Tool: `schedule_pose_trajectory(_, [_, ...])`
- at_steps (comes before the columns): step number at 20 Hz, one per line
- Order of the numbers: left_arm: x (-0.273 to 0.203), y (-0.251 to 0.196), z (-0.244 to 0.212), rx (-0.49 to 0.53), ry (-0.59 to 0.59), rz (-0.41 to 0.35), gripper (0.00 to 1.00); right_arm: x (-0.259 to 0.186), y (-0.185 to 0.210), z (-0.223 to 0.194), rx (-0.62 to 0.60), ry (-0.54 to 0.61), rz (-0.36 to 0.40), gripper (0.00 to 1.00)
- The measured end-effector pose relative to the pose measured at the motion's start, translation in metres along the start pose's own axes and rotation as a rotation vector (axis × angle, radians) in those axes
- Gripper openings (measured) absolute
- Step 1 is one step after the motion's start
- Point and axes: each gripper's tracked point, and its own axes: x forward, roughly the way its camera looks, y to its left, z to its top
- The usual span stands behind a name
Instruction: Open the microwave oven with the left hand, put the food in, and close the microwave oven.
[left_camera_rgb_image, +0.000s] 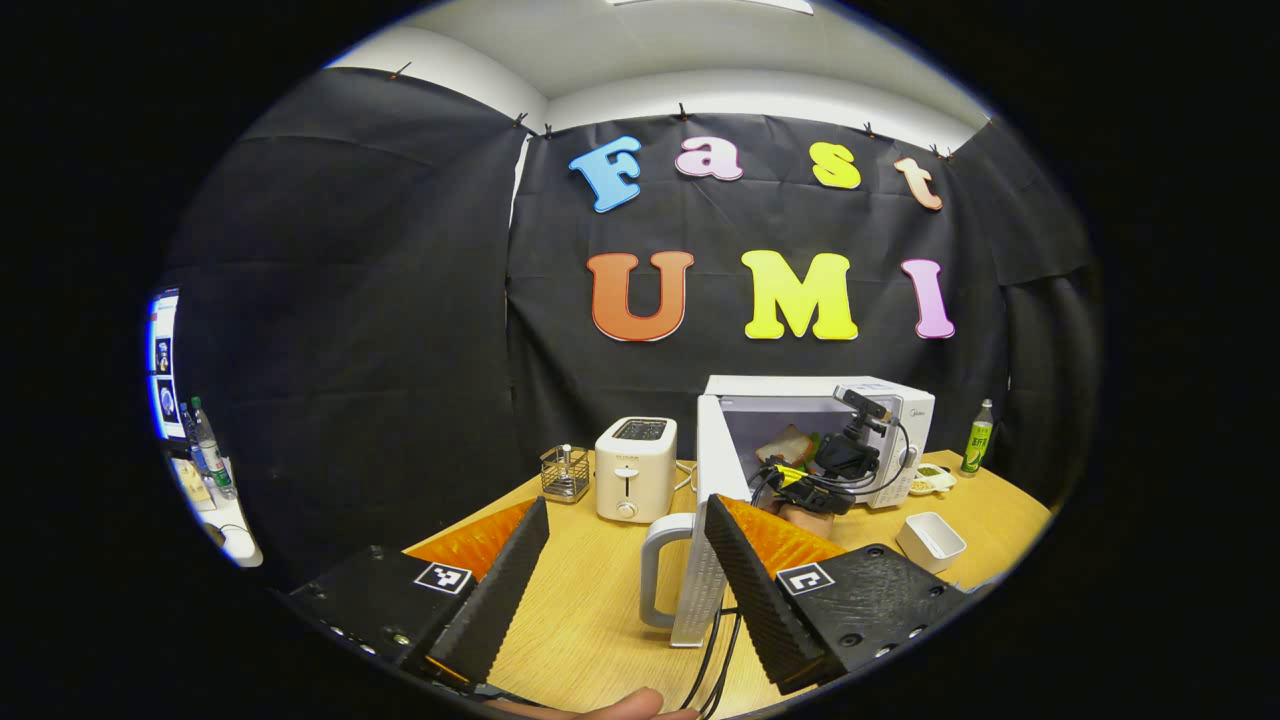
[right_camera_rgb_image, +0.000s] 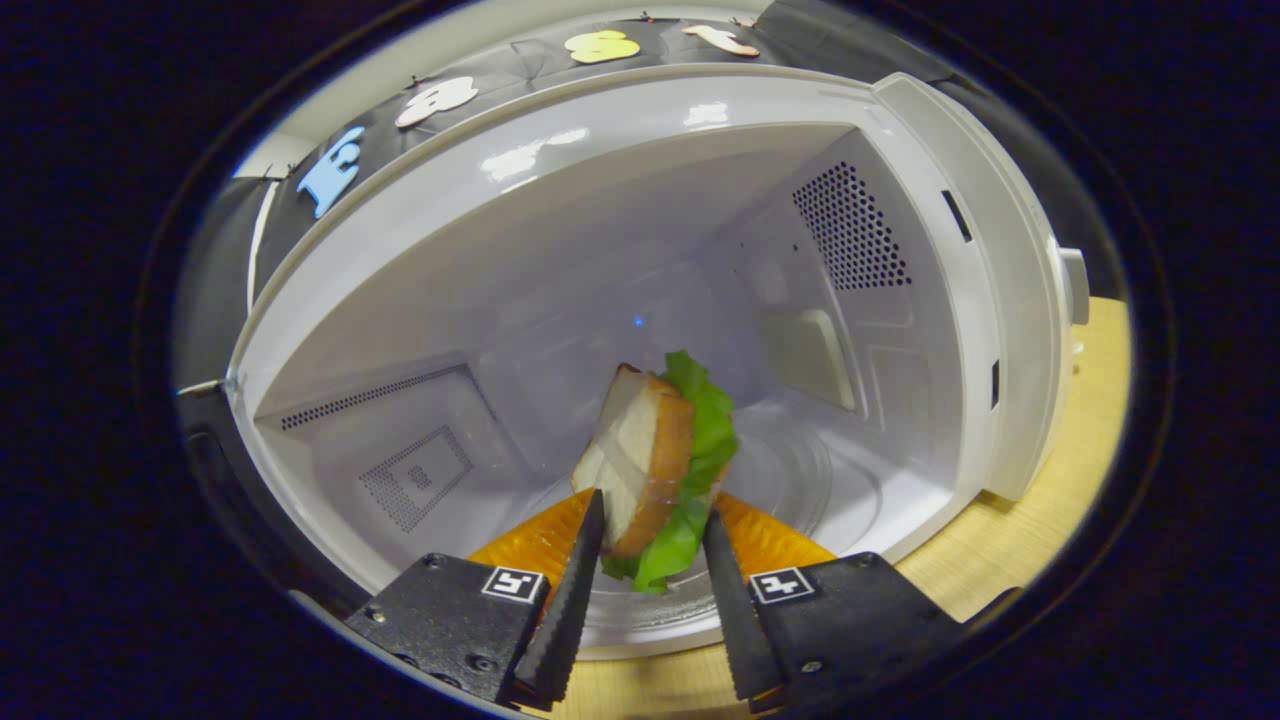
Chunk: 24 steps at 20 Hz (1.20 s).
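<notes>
Microwave oven (right_camera_rgb_image: 560, 230) wide open in the right gripper view, cavity gaping straight ahead. Right gripper (right_camera_rgb_image: 648, 560) closed on the sandwich (right_camera_rgb_image: 650, 460), both fingers pressed against its sides, one on the bread, one on the lettuce leaf hanging at 5 o'clock. Sandwich held upright and tilted, inside the cavity above the glass turntable (right_camera_rgb_image: 800, 480), not resting on it. Perforated vents on the cavity walls at 1 o'clock and 8 o'clock.

Left gripper (left_camera_rgb_image: 625, 560) spread wide, nothing between the fingers, over the wooden table (left_camera_rgb_image: 590, 620). Just past its fingers at 12 o'clock, the open microwave door (left_camera_rgb_image: 712, 500) seen edge-on, handle (left_camera_rgb_image: 655, 570) toward the camera. Beyond it the microwave body, with the other gripper (left_camera_rgb_image: 830, 470) reaching into the opening and the sandwich visible inside. Toaster (left_camera_rgb_image: 636, 468) at 11 o'clock beside a small wire basket (left_camera_rgb_image: 565, 474). White square dish (left_camera_rgb_image: 930, 541) at 2 o'clock, green bottle (left_camera_rgb_image: 978, 437) farther out near the wall
</notes>
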Motion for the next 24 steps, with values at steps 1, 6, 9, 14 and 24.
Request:
schedule_pose_trajectory(1, [-0.002,0.001,0.000,0.004,0.002,0.000,0.95,-0.002,-0.001,0.002,-0.006,-0.002,-0.004,0.64])
schedule_pose_trajectory(6, [-0.006,0.000,-0.009,0.015,0.026,0.006,0.95,-0.010,0.001,0.000,-0.094,0.030,-0.011,0.85])
schedule_pose_trajectory(9, [-0.013,0.002,-0.009,0.007,0.031,0.007,0.95,-0.010,-0.006,-0.018,-0.252,0.156,-0.043,0.90])
schedule_pose_trajectory(14, [-0.019,0.020,-0.012,-0.005,0.029,0.046,0.95,-0.022,0.000,-0.018,-0.299,0.241,0.014,1.00])
schedule_pose_trajectory(24, [-0.045,0.071,-0.010,0.053,-0.002,0.132,0.95,-0.092,0.003,0.010,-0.333,0.399,0.107,0.92])
